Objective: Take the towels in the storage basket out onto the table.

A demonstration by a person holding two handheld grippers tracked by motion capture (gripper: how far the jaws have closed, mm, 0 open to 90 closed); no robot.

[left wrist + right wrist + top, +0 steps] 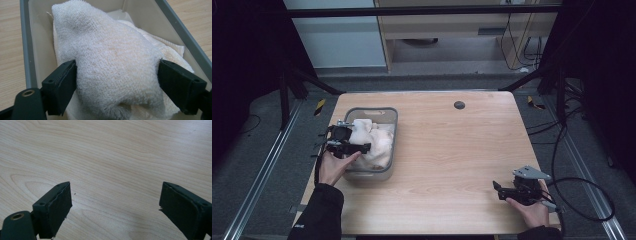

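- The left claw (353, 139) sat over the near-left part of a grey plastic bin (394, 131), which stood on the left half of the light wooden desk (452, 150).
- In the left gripper view, the left claw (117, 82) had its jaws spread wide on either side of a bulging white terry towel (112, 62); both black pads touched the towel's flanks, but whether they were pressing it firmly enough to hold it could not be told.
- The towel lay bunched inside the bin (25, 50), its upper fold heaped above a flatter layer of the same pale cloth that reached toward the bin's far wall.
- From the high view the towel (374, 140) filled most of the bin and rose slightly above its rim.
- The person's left hand (334, 167) gripped the left tool from just outside the bin's near-left corner, a dark sleeve (319, 215) running to the bottom edge.
- The right claw (498, 190) rested low at the desk's near-right corner, well apart from the bin, held by the right hand (532, 210).
- In the right gripper view, the right claw (115, 207) stood with its jaws wide apart and nothing between them, bare wood grain of the desk (112, 157) beyond.
- A grey three-cornered plate (530, 173) topped the right tool, and a black cable (582, 192) looped from it off the desk's right edge.
- A small dark round grommet (459, 105) was set in the desk near its far edge.
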